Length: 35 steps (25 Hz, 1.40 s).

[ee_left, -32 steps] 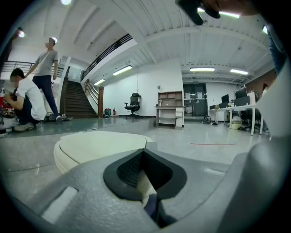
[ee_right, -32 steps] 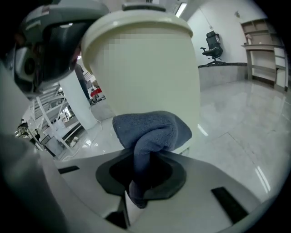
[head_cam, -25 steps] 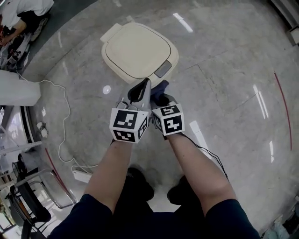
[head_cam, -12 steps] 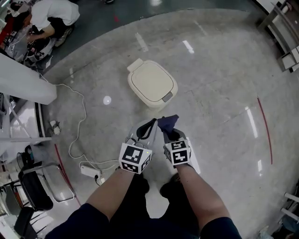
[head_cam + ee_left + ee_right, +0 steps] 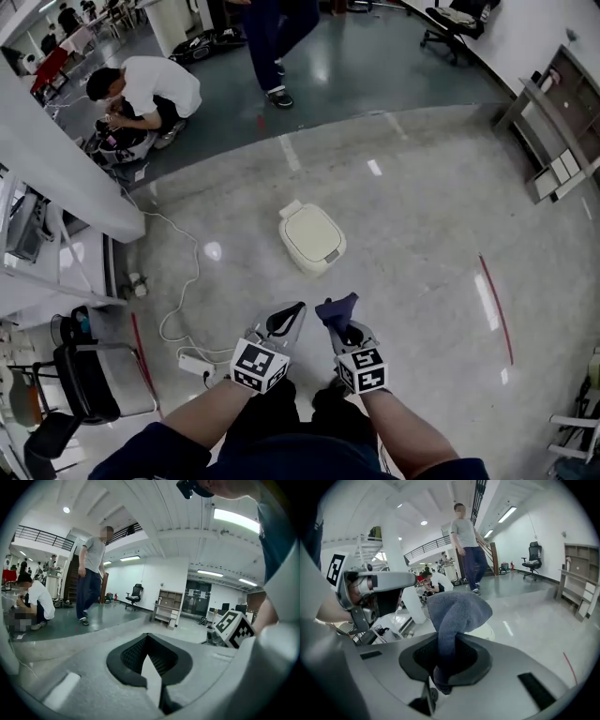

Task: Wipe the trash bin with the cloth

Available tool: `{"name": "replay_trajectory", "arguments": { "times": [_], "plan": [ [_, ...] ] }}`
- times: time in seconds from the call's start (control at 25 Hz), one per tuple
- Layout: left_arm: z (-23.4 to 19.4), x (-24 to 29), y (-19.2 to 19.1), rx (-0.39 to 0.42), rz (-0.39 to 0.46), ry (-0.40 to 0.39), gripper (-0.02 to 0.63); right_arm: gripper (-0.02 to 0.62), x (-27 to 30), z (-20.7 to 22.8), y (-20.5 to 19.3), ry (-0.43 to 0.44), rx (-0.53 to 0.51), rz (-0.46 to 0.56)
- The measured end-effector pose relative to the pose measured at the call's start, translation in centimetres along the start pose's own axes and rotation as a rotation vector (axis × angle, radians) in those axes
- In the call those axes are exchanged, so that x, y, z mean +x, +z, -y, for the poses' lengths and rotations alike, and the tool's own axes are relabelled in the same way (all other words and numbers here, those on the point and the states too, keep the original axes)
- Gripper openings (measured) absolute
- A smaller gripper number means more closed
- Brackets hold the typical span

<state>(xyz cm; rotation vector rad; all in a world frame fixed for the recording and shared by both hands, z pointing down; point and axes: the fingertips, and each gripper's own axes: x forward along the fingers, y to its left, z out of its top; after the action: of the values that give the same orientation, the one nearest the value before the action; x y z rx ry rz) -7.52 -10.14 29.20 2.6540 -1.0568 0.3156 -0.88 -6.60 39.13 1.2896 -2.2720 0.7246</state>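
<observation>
Trash bin (image 5: 312,239): cream, lid down, standing on the polished floor. In the head view it is now small and well apart from both grippers; a second ago it filled the frame just beyond their tips. Judgement: the person has risen or drawn back, so wiping contact with the bin is broken.

Cloth (image 5: 337,309): blue-grey and bunched, on the near side of the bin and not touching it. Its loose end stands up above the jaws that hold it.

Right gripper (image 5: 343,324): jaws clenched on the cloth, which hangs down through the gap between them in the right gripper view. It is held well short of the bin.

Left gripper (image 5: 287,319): jaws drawn together with nothing between them, just beside the right gripper and equally far from the bin.

Power strip (image 5: 192,366) with white cable: on the floor to the bin's left in the head view, nearer the person.

Bystanders: one crouching (image 5: 141,89), one standing (image 5: 272,37), both beyond the bin.

Status, as judged: either the wipe is finished or the cloth must be brought back to the bin.
</observation>
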Motion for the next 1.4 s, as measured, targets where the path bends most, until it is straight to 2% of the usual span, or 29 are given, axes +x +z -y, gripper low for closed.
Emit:
{"name": "replay_trajectory", "arguments": {
  "times": [0.16, 0.36, 0.56, 0.72, 0.84, 1.4],
  "plan": [
    [2.2, -4.7, 6.5, 0.049, 0.036, -0.023, -0.003, 0.055, -6.3, -3.0, 5.6, 0.018, -0.034, 0.054],
    [5.4, -9.0, 13.9, 0.052, 0.113, -0.04, -0.003, 0.055, -13.1, -6.3, 12.6, 0.048, -0.069, 0.156],
    [8.4, -11.2, 18.4, 0.066, 0.186, -0.069, -0.004, 0.055, -17.7, -8.8, 17.9, 0.082, -0.104, 0.277],
    [10.2, -11.6, 19.9, 0.064, 0.231, -0.088, -0.005, 0.055, -19.9, -9.6, 19.8, 0.096, -0.125, 0.34],
    [10.8, -11.9, 20.1, 0.058, 0.232, -0.093, -0.003, 0.055, -21.0, -10.0, 20.1, 0.104, -0.115, 0.36],
    [13.4, -12.2, 20.6, 0.059, 0.233, -0.106, -0.003, 0.054, -24.0, -9.2, 19.7, 0.099, -0.122, 0.38]
  ]
}}
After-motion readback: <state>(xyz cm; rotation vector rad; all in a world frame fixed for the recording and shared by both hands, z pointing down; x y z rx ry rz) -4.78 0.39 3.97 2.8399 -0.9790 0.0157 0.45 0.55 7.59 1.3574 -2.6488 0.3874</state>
